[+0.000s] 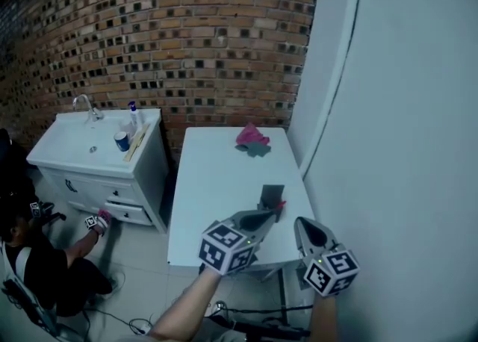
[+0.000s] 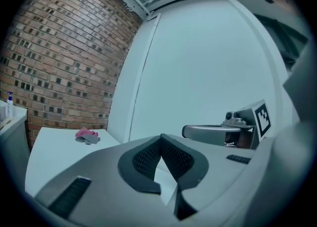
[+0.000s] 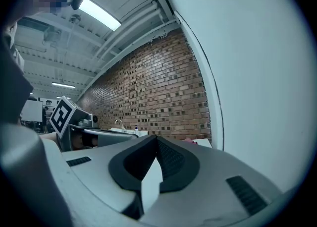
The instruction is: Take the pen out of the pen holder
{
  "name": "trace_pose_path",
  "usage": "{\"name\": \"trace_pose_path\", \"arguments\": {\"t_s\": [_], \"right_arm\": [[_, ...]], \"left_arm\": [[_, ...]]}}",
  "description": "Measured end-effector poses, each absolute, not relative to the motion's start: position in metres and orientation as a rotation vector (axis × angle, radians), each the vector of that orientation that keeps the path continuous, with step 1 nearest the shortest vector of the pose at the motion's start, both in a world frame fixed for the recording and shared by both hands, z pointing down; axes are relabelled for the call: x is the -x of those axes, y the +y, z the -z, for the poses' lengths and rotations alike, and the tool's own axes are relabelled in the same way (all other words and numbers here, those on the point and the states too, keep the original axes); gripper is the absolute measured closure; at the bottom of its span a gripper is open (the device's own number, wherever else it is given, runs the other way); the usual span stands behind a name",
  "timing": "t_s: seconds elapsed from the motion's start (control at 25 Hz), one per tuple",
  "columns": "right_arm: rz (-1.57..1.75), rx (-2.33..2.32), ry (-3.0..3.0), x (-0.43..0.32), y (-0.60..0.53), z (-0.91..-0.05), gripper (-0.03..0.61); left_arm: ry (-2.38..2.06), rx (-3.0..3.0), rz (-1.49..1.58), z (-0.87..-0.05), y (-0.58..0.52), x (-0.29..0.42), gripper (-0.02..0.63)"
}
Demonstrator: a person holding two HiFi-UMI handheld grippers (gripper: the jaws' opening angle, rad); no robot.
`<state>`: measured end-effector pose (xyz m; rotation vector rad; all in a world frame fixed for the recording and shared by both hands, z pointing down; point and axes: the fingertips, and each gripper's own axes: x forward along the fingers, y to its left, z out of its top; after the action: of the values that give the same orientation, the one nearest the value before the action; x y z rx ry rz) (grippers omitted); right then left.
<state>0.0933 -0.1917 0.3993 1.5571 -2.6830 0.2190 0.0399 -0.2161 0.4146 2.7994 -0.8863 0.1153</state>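
A dark pen holder (image 1: 272, 195) stands on the white table (image 1: 216, 184) near its front right part. A small red pen end (image 1: 281, 204) shows at its lower right. My left gripper (image 1: 270, 216) hovers just in front of the holder, jaws shut and empty (image 2: 161, 137). My right gripper (image 1: 300, 222) is to its right, near the table's front corner, jaws also shut with nothing between them (image 3: 157, 138). Neither gripper view shows the holder. Each gripper view shows the other gripper (image 2: 223, 132) (image 3: 99, 134) alongside.
A pink cloth (image 1: 252, 137) (image 2: 86, 135) lies at the table's far end. A white wall (image 1: 403, 146) runs close along the right. A sink cabinet (image 1: 97, 146) stands at the left, and a person (image 1: 45, 258) sits on the floor at the lower left.
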Motion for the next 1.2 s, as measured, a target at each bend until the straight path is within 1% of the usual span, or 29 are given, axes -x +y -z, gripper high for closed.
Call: {"name": "trace_pose_path", "arguments": {"t_s": [0.32,0.6,0.88,1.2], "right_arm": [[-0.253,-1.656,-2.6,-0.082,-0.23,-0.404,0.584],[-0.307,-1.672,-2.537,-0.083,-0.253,-0.413,0.584],[-0.303,-1.616,-2.571,-0.085,-0.272,-0.415,0.584],[-0.269,-1.519,-2.671,-0.094,-0.295,-0.407,0.584]], "left_arm": [[-0.798,-2.812,-0.157,-0.429,-0.257,-0.024,0.607],[-0.809,-2.794,-0.189,-0.439,-0.283,-0.018,0.607],[-0.851,-2.789,-0.204,-0.447,-0.294,-0.023,0.607],[-0.964,-2.803,-0.22,-0.436,-0.309,-0.035,0.607]]}}
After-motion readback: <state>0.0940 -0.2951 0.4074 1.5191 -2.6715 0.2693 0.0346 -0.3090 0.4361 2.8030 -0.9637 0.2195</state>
